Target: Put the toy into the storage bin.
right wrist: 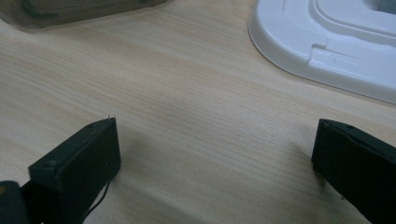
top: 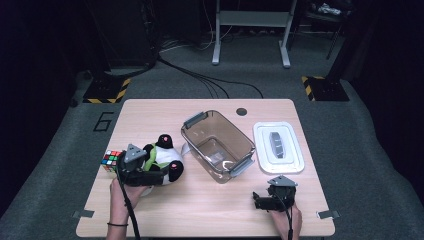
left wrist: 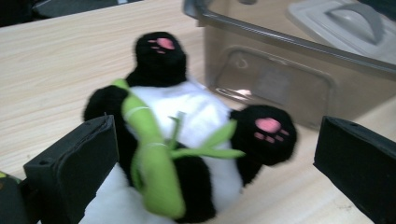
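Black-and-white plush panda (left wrist: 182,135), with a green bamboo sprig (left wrist: 156,168) stitched across its white belly and pink pads on its black paws. It lies on its back on the pale wood table (top: 200,205), toward the left side, between a multicoloured puzzle cube (top: 111,160) and a clear brown plastic bin (top: 217,145). In the left gripper view one raised paw sits just beside the bin's near wall.

Left tongs (left wrist: 215,158): jaws spread wide, one on each side of the panda's body, with the toy between them; whether either jaw touches the plush cannot be told. In the high view these tongs (top: 165,172) cover the toy's lower half, held by a hand at the table's near left edge.

Right tongs (right wrist: 215,158): jaws wide apart, holding nothing, low over bare tabletop. In the high view they (top: 257,200) sit near the front right edge, well apart from the panda.

Bin: open, set at an angle near the table's centre, grey clip handles at both short ends.

White lid (top: 278,146), grey handle on top: flat on the table just right of the bin; its rim (right wrist: 327,51) appears in the right gripper view.
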`<state>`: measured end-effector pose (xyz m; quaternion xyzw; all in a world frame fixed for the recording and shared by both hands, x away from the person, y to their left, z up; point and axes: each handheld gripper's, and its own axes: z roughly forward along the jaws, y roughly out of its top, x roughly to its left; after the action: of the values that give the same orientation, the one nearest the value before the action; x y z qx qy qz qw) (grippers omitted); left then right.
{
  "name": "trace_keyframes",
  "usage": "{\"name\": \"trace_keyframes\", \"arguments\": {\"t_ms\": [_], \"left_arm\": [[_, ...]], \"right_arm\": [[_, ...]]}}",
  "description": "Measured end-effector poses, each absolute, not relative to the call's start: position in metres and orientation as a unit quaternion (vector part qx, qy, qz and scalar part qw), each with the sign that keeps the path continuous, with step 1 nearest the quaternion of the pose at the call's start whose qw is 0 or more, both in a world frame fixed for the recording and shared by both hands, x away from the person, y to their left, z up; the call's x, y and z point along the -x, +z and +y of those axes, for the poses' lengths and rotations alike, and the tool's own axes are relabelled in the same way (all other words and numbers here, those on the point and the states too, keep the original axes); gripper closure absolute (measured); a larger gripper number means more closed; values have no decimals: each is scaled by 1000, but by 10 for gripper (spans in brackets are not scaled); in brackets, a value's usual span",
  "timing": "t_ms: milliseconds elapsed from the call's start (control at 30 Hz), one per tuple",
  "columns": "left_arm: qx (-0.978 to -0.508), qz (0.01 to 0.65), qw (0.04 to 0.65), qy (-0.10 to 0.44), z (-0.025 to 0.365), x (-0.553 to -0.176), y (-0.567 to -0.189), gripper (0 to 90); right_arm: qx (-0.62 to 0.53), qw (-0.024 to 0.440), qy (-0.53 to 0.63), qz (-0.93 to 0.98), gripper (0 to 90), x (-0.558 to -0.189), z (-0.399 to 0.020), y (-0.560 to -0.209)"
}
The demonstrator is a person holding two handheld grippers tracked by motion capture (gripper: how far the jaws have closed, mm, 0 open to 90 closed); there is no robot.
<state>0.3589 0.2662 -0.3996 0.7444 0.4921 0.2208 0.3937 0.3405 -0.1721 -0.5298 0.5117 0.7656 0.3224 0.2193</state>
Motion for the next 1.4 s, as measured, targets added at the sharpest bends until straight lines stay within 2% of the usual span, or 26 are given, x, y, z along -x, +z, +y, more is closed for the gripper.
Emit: {"name": "trace_keyframes", "arguments": {"t_ms": [133, 200, 300, 333, 400, 600, 800, 1000, 1400], "left_arm": [[-730, 523, 383, 217, 273, -373, -405, 6], [-726, 533, 380, 212, 274, -379, -409, 41], [-721, 541, 376, 213, 274, -384, -416, 161], [-721, 545, 374, 209, 273, -385, -417, 166], [-723, 546, 369, 207, 272, -387, -420, 266], [-720, 555, 363, 205, 271, -387, -431, 471], [-720, 540, 370, 229, 272, -381, -433, 664], [-730, 516, 379, 239, 277, -374, -431, 710], [-761, 454, 414, 209, 279, -348, -418, 714]], "right_arm": [[-512, 219, 323, 766, 4, -340, -172, -530], [-512, 219, 323, 766, 4, -340, -172, -530], [-511, 219, 323, 766, 5, -340, -172, -530], [-511, 220, 323, 766, 6, -340, -172, -530], [-511, 220, 323, 766, 6, -340, -172, -530], [-511, 220, 323, 766, 6, -340, -172, -530], [-511, 220, 323, 766, 7, -340, -172, -530], [-510, 221, 323, 766, 9, -340, -172, -530], [-510, 221, 322, 766, 8, -340, -172, -530]]}}
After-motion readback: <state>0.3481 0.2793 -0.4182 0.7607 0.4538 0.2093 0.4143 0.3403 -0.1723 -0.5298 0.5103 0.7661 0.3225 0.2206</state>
